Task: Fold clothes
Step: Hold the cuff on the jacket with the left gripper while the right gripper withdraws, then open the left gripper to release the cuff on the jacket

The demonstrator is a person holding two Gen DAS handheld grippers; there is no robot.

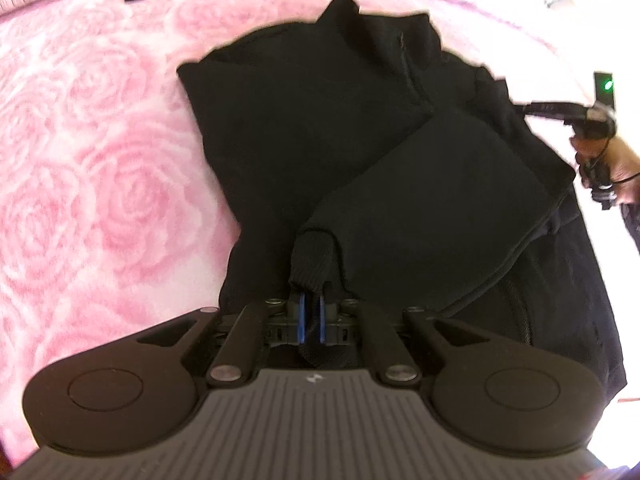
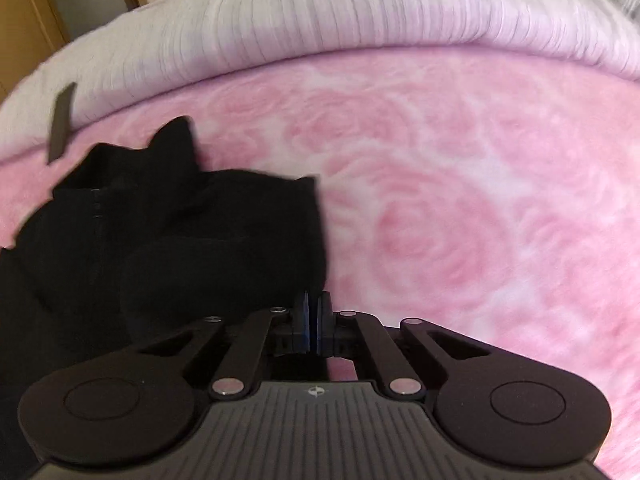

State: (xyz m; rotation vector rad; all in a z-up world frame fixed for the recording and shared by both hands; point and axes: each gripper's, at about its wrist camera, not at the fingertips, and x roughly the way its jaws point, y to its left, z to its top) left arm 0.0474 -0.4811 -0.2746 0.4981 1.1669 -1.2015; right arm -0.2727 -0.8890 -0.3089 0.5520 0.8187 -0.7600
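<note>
Left wrist view shows the left gripper [image 1: 310, 300] clamped on the black garment's [image 1: 360, 140] cuff [image 1: 310, 258] on the pink blanket [image 1: 100, 160]; lay it flat across the body; right gripper [image 2: 313, 306] seems closed, empty, beside the cloth.

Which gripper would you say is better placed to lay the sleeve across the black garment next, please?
Left, probably. The left gripper has its jaws shut on the ribbed sleeve cuff, over the black garment. The right gripper has its jaws shut on nothing, at the garment's edge above the pink blanket.
</note>
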